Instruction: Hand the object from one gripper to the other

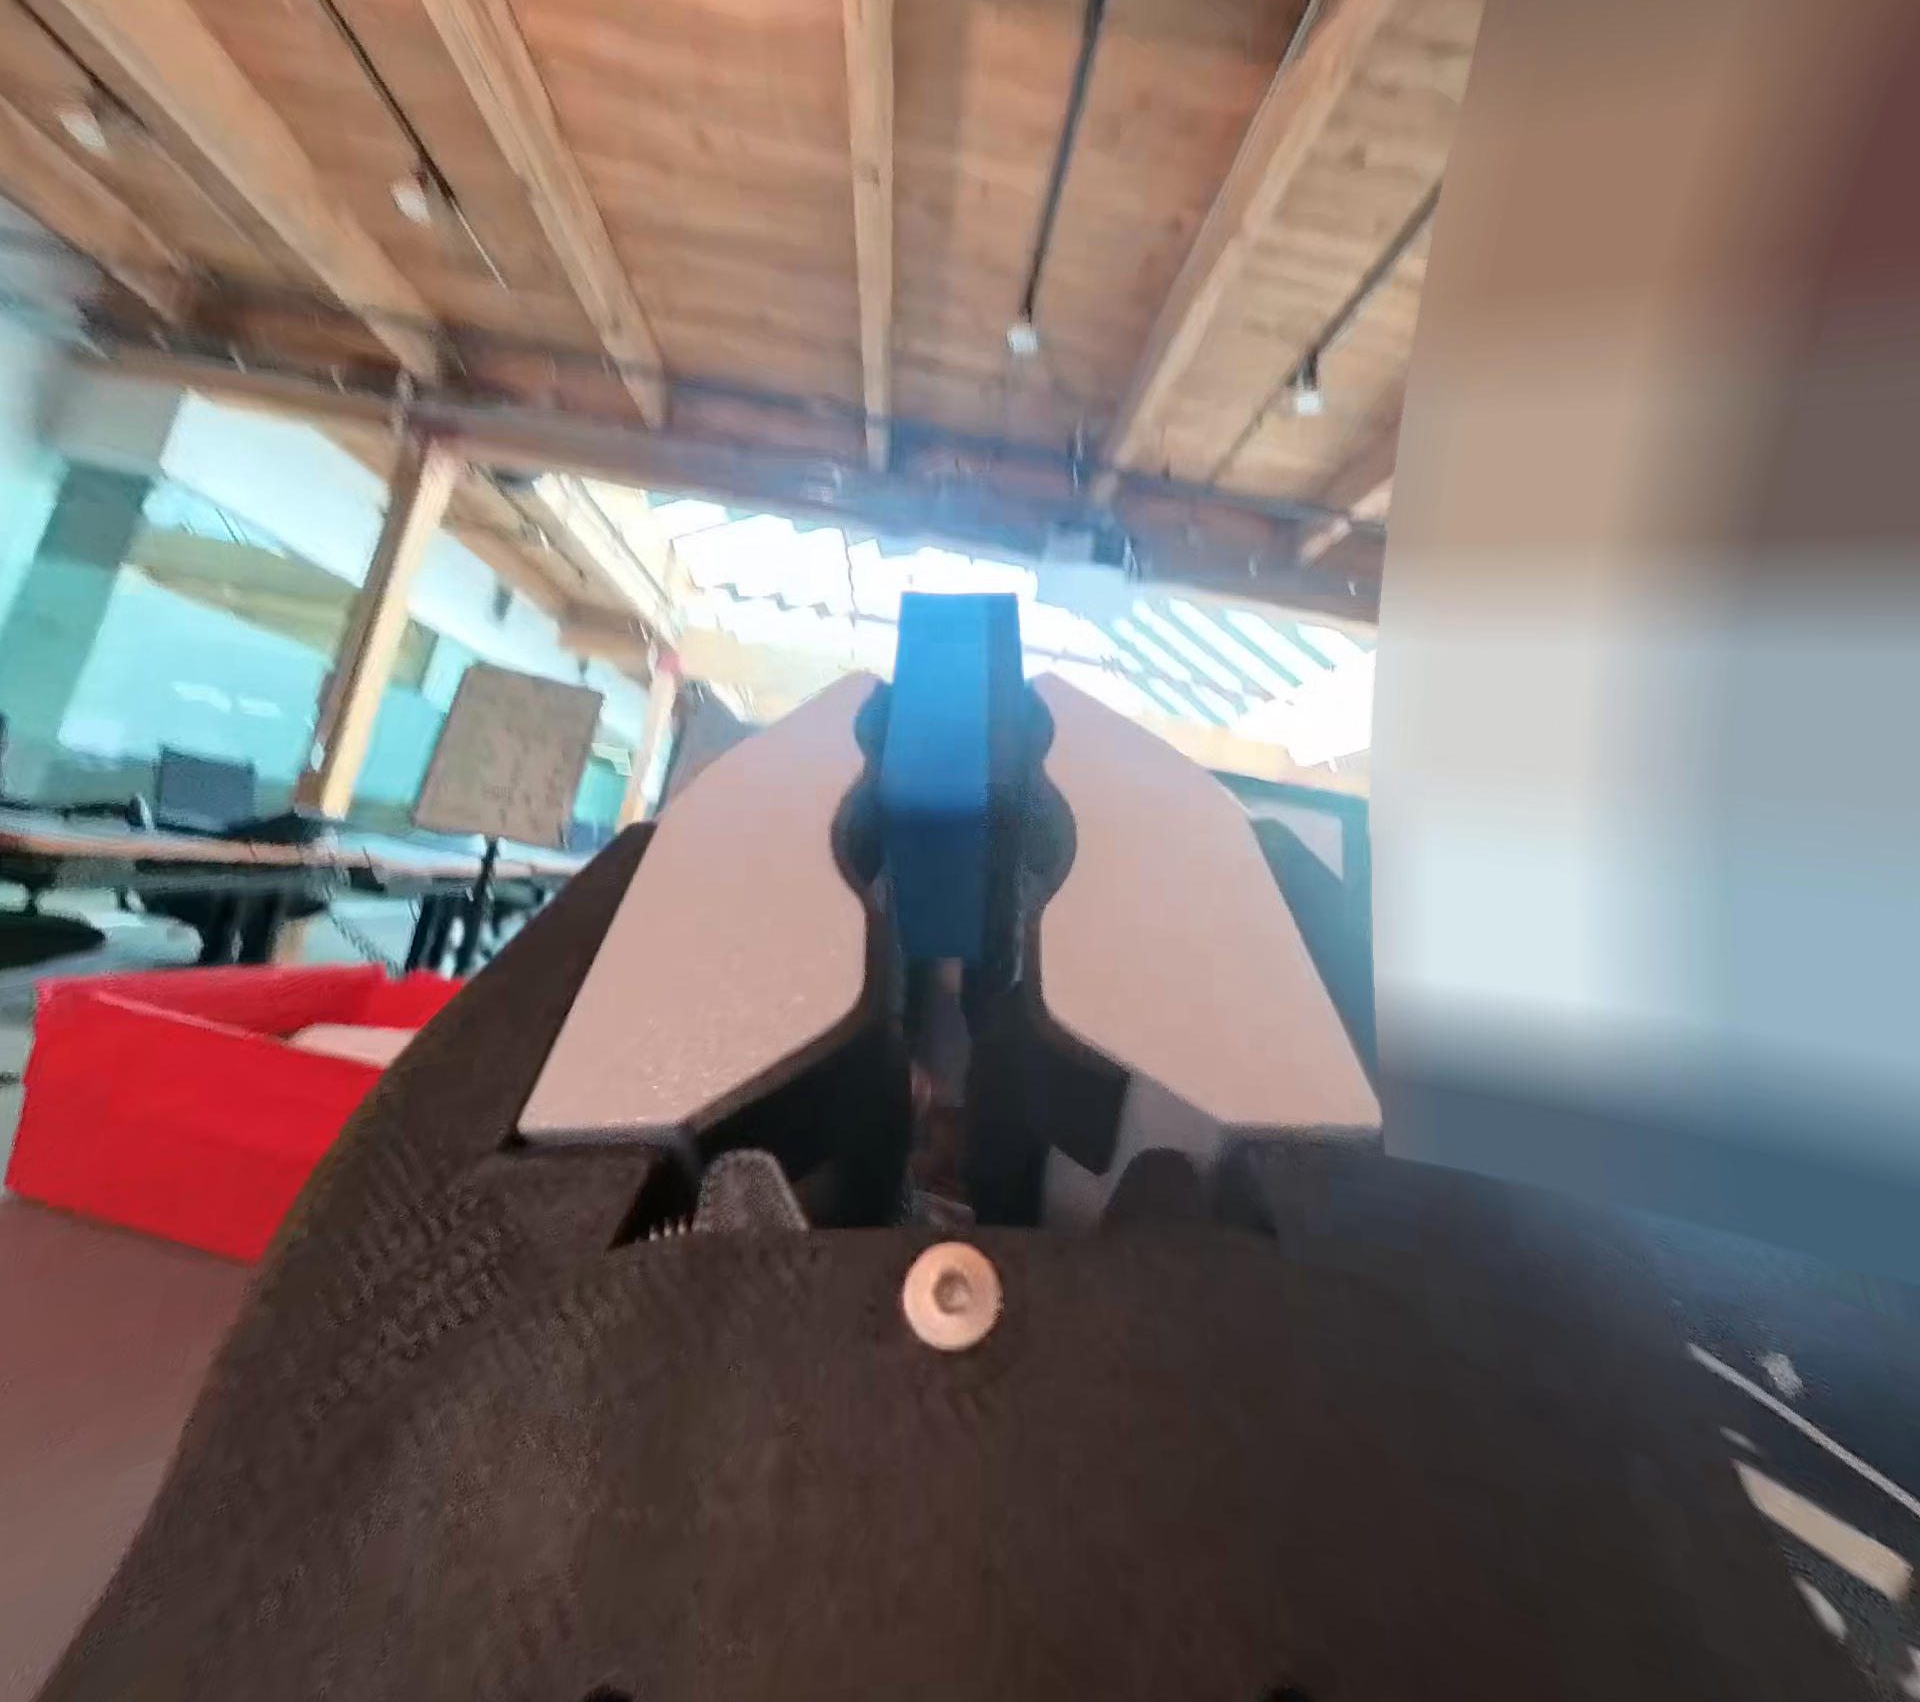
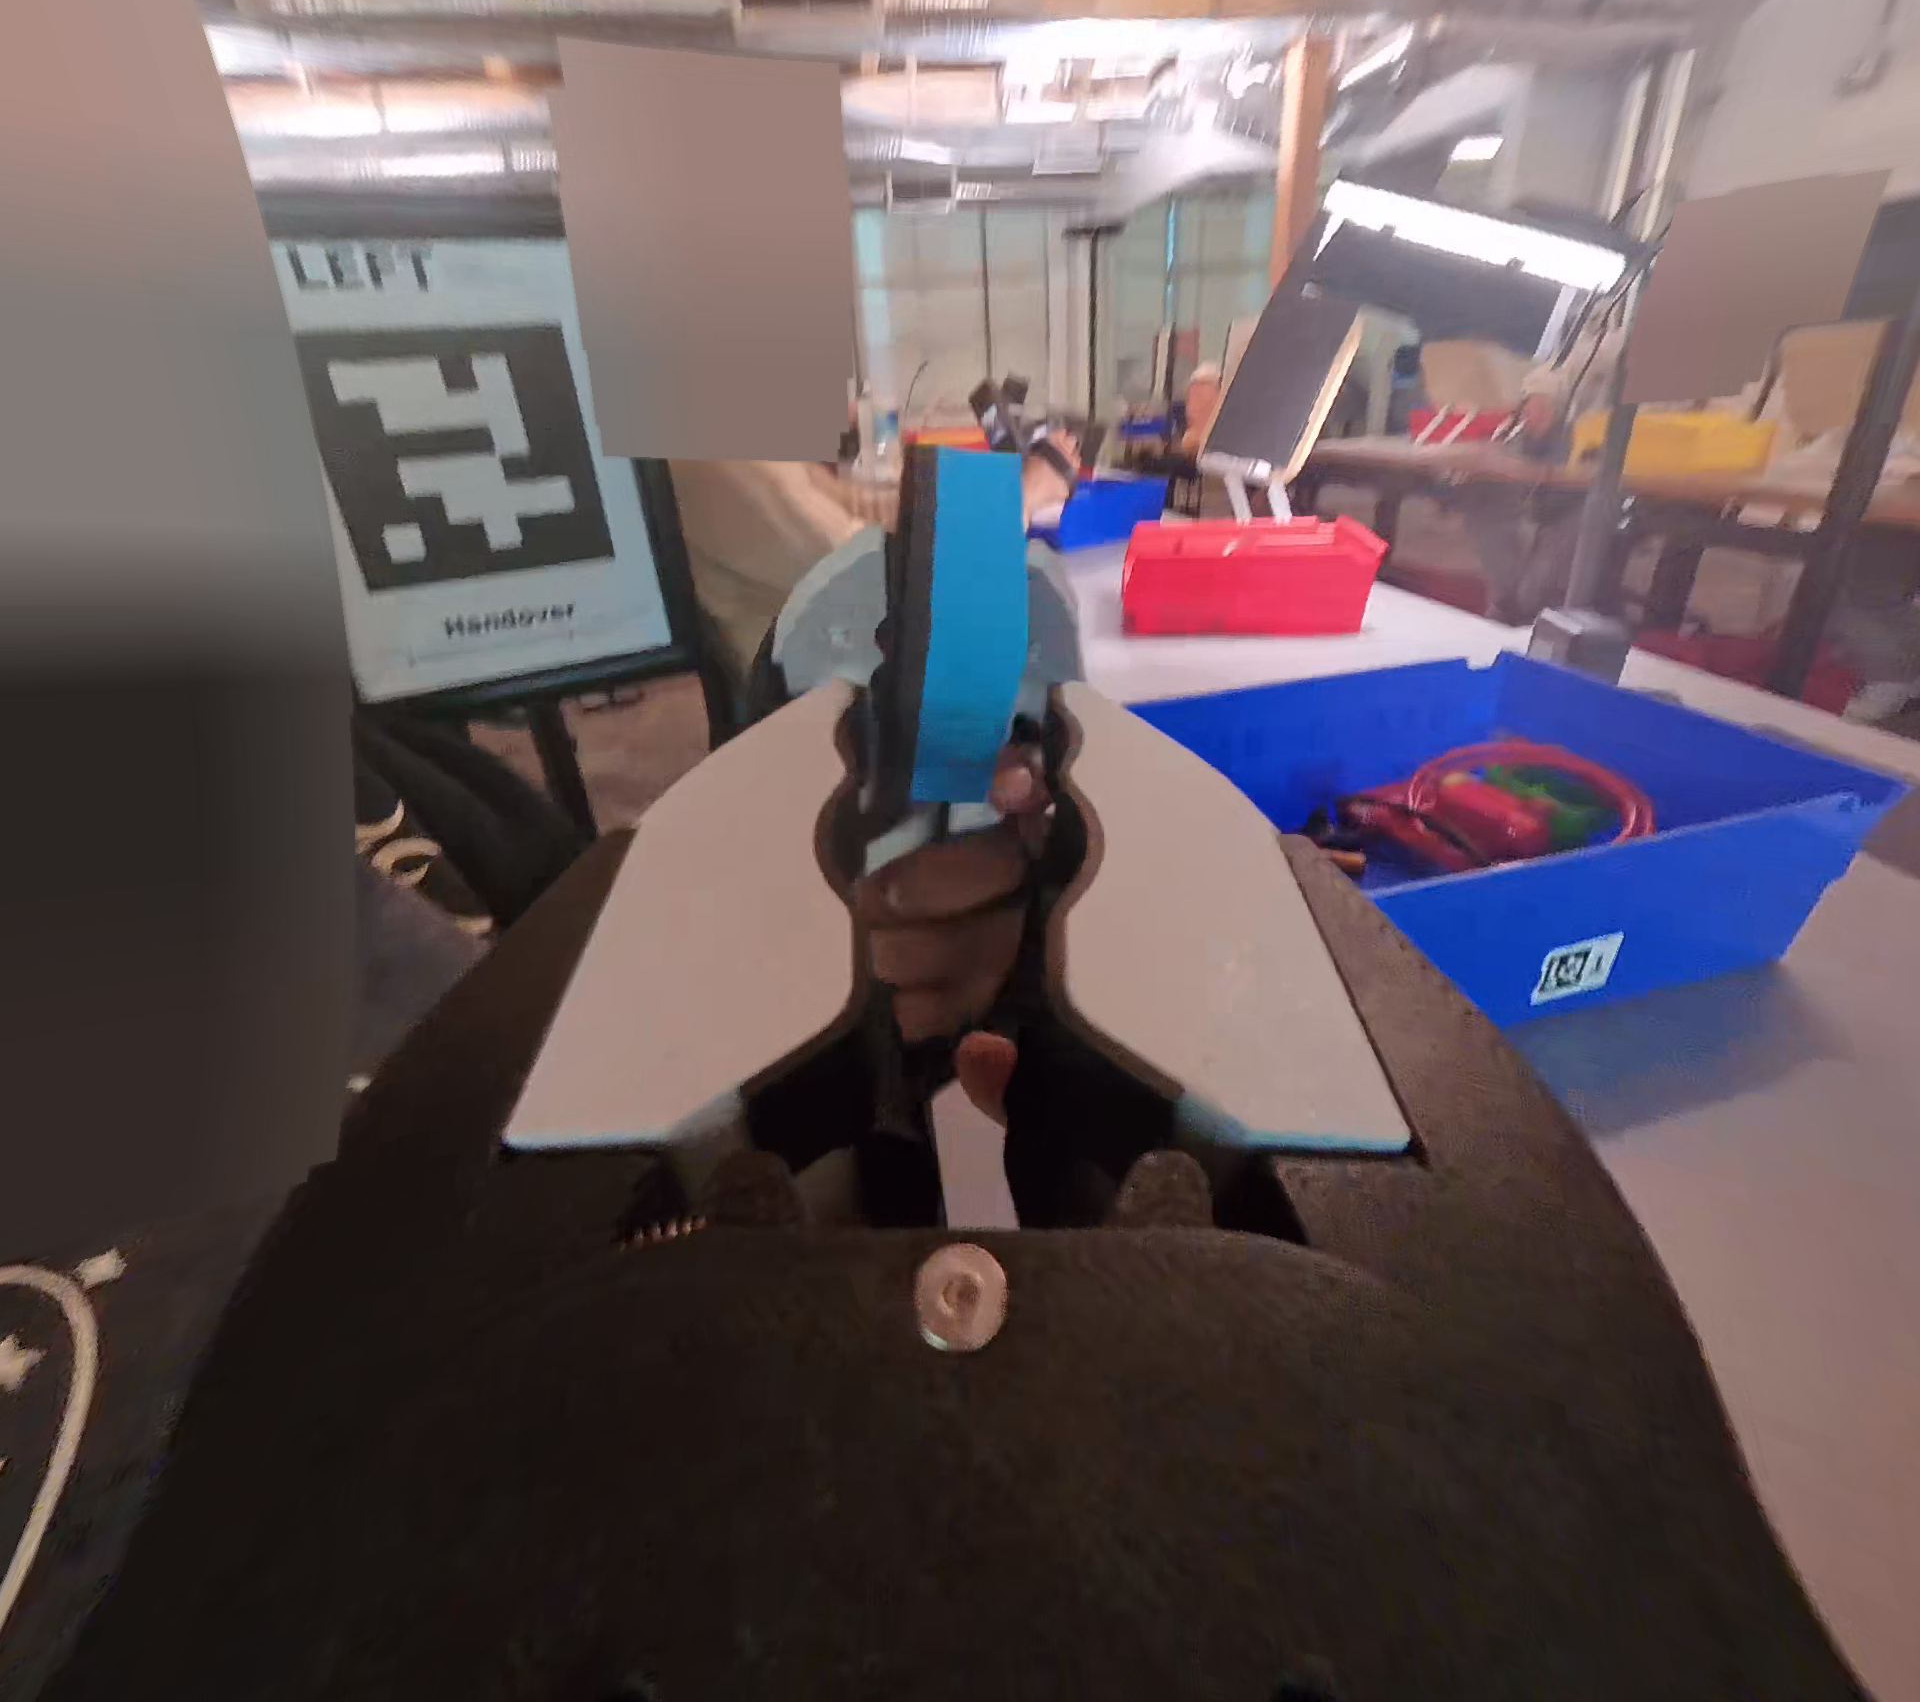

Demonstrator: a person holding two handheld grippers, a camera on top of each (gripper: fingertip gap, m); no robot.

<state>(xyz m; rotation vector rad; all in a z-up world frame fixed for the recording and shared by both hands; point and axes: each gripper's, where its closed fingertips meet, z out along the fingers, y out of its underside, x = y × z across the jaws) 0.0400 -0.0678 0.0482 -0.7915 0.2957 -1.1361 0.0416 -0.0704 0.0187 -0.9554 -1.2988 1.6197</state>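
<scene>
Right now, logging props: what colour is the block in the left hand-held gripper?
Blue block, with a black side layer; right wrist view shows it best.

The left wrist view sits close behind its own fingers (image 1: 727, 904) and tilts upward toward the wooden ceiling (image 1: 727, 94), a red bin (image 1: 156, 1102) low at left. The right wrist view, equally close behind its fingers (image 2: 686, 935), faces more level across the tabletop (image 2: 1766, 1185) toward a blue bin (image 2: 1558, 904). Both views share the blue object (image 1: 940, 779) (image 2: 971, 613), seen very near.
</scene>
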